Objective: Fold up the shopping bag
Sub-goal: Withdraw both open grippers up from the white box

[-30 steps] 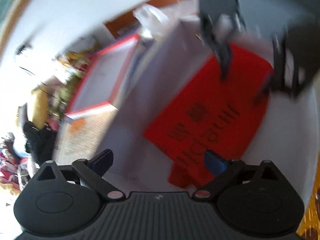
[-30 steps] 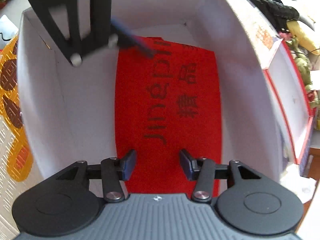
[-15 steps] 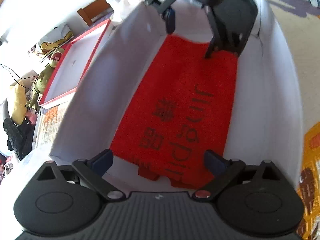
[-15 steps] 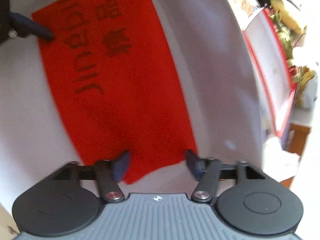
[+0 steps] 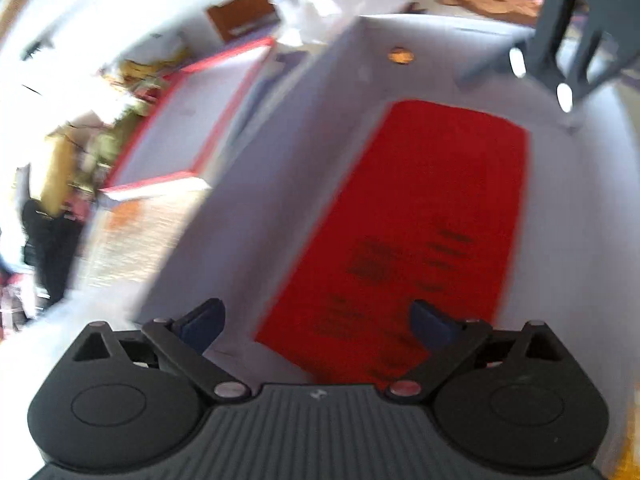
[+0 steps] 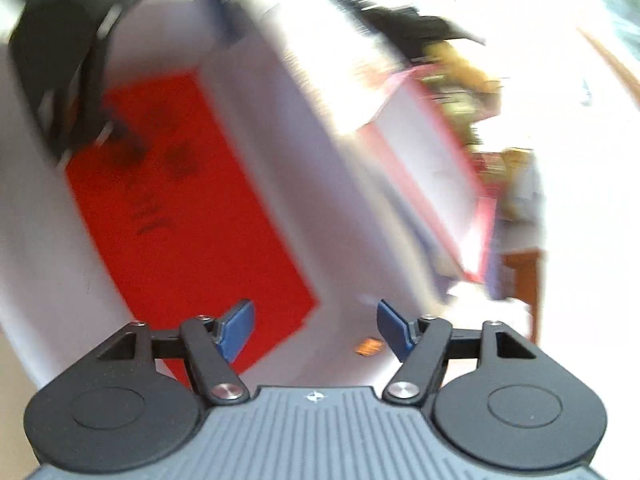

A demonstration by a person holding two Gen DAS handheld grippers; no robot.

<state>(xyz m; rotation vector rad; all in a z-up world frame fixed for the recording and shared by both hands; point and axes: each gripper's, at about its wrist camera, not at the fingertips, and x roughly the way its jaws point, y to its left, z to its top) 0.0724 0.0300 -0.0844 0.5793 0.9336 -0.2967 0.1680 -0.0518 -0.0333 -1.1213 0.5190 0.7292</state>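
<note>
The folded red shopping bag (image 5: 420, 208) with dark lettering lies flat on the floor of a white box (image 5: 304, 168); both views are motion-blurred. My left gripper (image 5: 318, 320) hovers wide open over the bag's near end, not touching it. In the right wrist view the red bag (image 6: 180, 216) lies to the left, and my right gripper (image 6: 315, 320) hangs above its near corner, jaws opening, nothing between them. The right gripper also shows in the left wrist view as a dark frame (image 5: 568, 40) above the box's far right wall. The left gripper (image 6: 68, 80) appears over the bag's far end.
A red-rimmed white lid (image 5: 192, 128) lies beside the box, seen too in the right wrist view (image 6: 432, 184). A crumpled white plastic bag (image 5: 308, 4), wooden furniture and cluttered toys lie beyond. A small orange spot (image 5: 400, 55) marks the box's far wall.
My right gripper has lifted off the far end of the red bag, opened wider and swung aside. The left gripper stays wide open over the near end, rolled slightly.
</note>
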